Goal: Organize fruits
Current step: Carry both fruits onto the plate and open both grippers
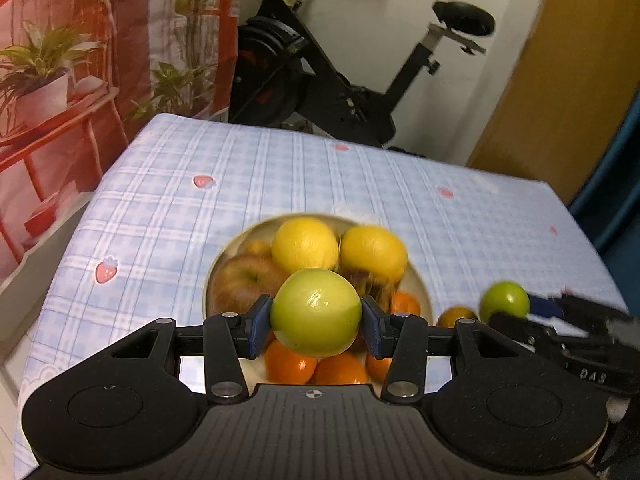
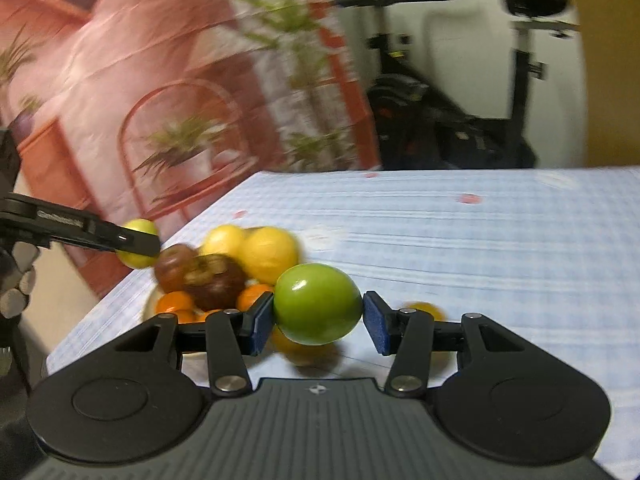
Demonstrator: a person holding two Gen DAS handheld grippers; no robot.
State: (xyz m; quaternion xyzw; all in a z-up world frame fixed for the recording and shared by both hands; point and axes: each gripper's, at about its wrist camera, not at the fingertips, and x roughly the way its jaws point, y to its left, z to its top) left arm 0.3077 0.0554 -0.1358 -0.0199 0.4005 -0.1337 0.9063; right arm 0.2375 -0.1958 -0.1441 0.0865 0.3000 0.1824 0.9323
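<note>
Each hand-held gripper clamps a round green fruit

Left hand-held gripper (image 1: 316, 314) grips pale green apple (image 1: 316, 312) over cream bowl (image 1: 420, 280); right hand-held gripper (image 2: 318, 316) grips darker green fruit (image 2: 318, 304) above checked tabletop (image 2: 500, 248).

The right gripper (image 2: 318, 316) holds a green fruit (image 2: 318, 309) between its blue pads above the checked tablecloth (image 2: 500, 248). To its left, the left gripper (image 2: 138, 242) carries a yellow-green fruit (image 2: 138, 227) over a bowl of fruit (image 2: 224, 272).

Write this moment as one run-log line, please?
left gripper: shut on pale green fruit over bowl | right gripper: shut on dark green fruit | small orange fruit on tablecloth
</note>
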